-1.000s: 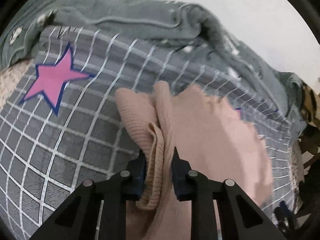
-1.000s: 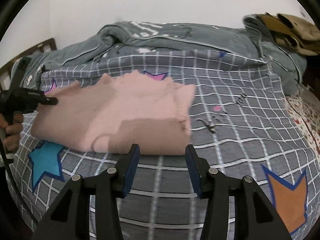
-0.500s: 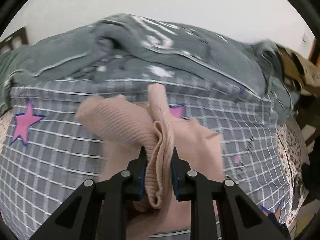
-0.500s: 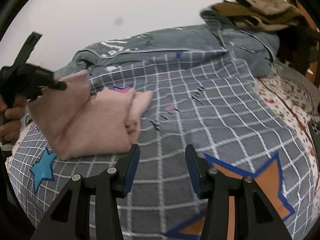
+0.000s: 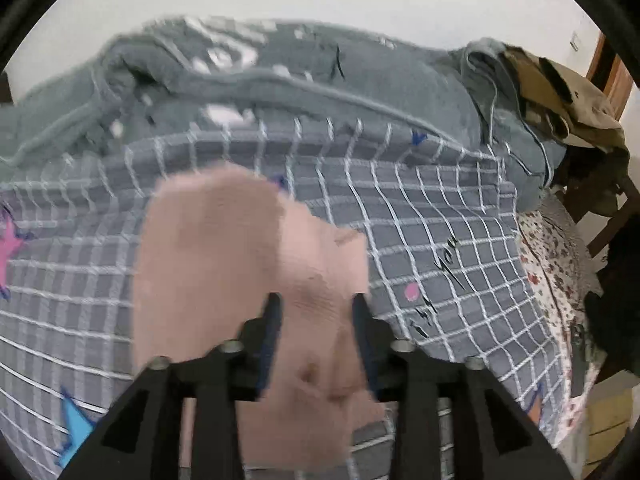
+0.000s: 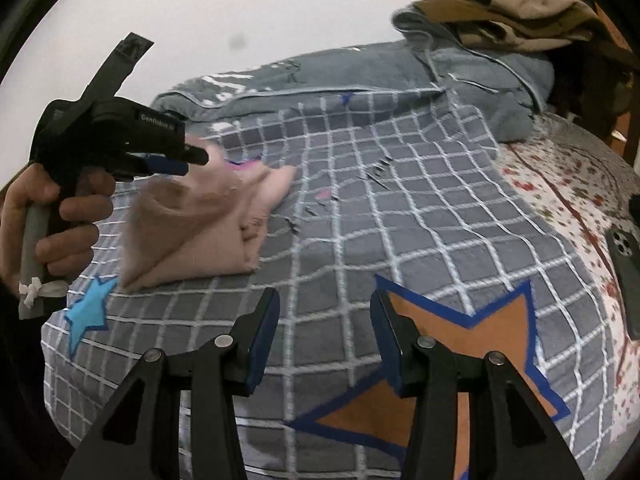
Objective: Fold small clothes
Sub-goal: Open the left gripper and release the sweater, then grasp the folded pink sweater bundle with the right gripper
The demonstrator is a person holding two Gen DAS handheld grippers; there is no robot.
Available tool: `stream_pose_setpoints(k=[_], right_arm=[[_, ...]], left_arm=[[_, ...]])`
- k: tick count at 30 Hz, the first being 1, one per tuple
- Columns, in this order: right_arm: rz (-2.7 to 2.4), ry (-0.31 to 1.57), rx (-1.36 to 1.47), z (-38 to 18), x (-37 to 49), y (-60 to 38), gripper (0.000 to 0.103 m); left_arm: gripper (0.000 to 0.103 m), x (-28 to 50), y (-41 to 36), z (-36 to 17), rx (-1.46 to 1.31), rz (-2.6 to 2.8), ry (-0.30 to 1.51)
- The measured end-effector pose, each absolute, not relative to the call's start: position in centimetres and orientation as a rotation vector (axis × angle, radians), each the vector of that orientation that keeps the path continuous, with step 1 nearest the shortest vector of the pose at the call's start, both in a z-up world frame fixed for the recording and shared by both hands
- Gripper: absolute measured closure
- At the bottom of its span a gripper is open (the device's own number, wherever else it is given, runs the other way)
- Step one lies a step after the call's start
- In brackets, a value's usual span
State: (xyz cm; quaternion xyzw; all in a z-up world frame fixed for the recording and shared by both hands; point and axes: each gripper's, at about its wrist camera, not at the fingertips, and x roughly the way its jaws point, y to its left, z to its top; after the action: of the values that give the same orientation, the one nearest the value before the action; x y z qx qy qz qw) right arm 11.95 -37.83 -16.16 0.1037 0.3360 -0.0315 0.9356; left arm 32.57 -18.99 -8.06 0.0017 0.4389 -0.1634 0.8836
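Observation:
A small pink knit garment (image 5: pixel 224 264) lies folded on the grey checked bedspread (image 5: pixel 440 216), blurred in the left wrist view. My left gripper (image 5: pixel 316 308) hangs just above it; its jaws are opening, with pink cloth seen between them but no pad pressing on it. In the right wrist view the garment (image 6: pixel 200 236) sits at the left, and the left gripper (image 6: pixel 188 160), held by a hand (image 6: pixel 68 216), hovers over its top fold. My right gripper (image 6: pixel 324 312) stands open and empty above the bedspread (image 6: pixel 400 184), to the right of the garment.
A rolled grey quilt (image 5: pixel 280 80) runs along the back by the white wall. Brown clothes (image 6: pixel 516 12) are piled on a chair at the far right. A dark phone (image 6: pixel 624 276) lies on the floral sheet (image 6: pixel 568 184). An orange star (image 6: pixel 460 344) is under my right gripper.
The left gripper carried the ribbed pink edge to the right over the garment, then spread its jaws and let it go. The right gripper swung to the right, away from the garment.

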Motion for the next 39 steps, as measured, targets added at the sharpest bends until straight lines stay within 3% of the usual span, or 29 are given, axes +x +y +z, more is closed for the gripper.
stream_pose_setpoints(k=[1, 2, 6, 10, 17, 18, 20, 21, 22, 24, 27, 29, 35, 36, 39], right_arm=[[-0.04, 0.675, 0.208, -15.8, 12.3, -37.4, 0.057], [-0.019, 0.664, 0.209, -15.5, 12.5, -37.0, 0.057], [0.08, 0.622, 0.232, -14.1, 14.3, -35.2, 0.055], [0.199, 0.573, 0.276, -12.8, 16.7, -32.7, 0.046], [0.283, 0.567, 0.301, -12.7, 22.1, -28.4, 0.046], [0.283, 0.576, 0.303, -13.0, 22.9, -28.0, 0.048], [0.251, 0.626, 0.303, -13.9, 25.1, -27.2, 0.061], [0.245, 0.653, 0.309, -14.4, 26.0, -27.0, 0.074], [0.24, 0.69, 0.317, -15.3, 27.0, -26.9, 0.095], [0.244, 0.707, 0.315, -16.2, 27.5, -26.8, 0.097], [0.258, 0.564, 0.328, -15.3, 24.4, -28.3, 0.098], [0.236, 0.542, 0.34, -15.5, 22.9, -29.2, 0.098], [0.206, 0.704, 0.326, -19.2, 23.7, -29.2, 0.095], [0.214, 0.691, 0.315, -18.6, 23.5, -29.1, 0.091], [0.2, 0.64, 0.246, -16.3, 23.7, -28.9, 0.063]], left_arm=[[0.045, 32.3, -18.5, -7.5, 0.019, -0.329, 0.883], [0.04, 32.0, -17.8, -6.9, 0.035, -0.315, 0.852], [0.039, 31.5, -14.0, -6.0, 0.073, -0.244, 0.792], [0.038, 31.6, -8.8, -7.2, 0.055, -0.185, 0.801], [0.038, 31.4, -0.4, -10.5, -0.036, -0.136, 0.875], [0.038, 31.4, 0.6, -10.9, -0.05, -0.133, 0.88], [0.038, 31.2, 1.6, -11.6, -0.068, -0.127, 0.885], [0.038, 31.2, 2.0, -11.8, -0.076, -0.13, 0.887], [0.038, 31.2, 2.4, -12.1, -0.083, -0.136, 0.888], [0.038, 31.2, 2.9, -12.5, -0.098, -0.141, 0.89], [0.038, 31.1, 3.4, -13.0, -0.113, -0.159, 0.896], [0.038, 31.2, 3.4, -13.3, -0.117, -0.168, 0.899], [0.038, 31.6, 2.8, -13.9, -0.104, -0.204, 0.913], [0.038, 31.6, 2.7, -13.9, -0.087, -0.206, 0.908], [0.038, 31.8, 2.7, -13.7, -0.065, -0.199, 0.895]])
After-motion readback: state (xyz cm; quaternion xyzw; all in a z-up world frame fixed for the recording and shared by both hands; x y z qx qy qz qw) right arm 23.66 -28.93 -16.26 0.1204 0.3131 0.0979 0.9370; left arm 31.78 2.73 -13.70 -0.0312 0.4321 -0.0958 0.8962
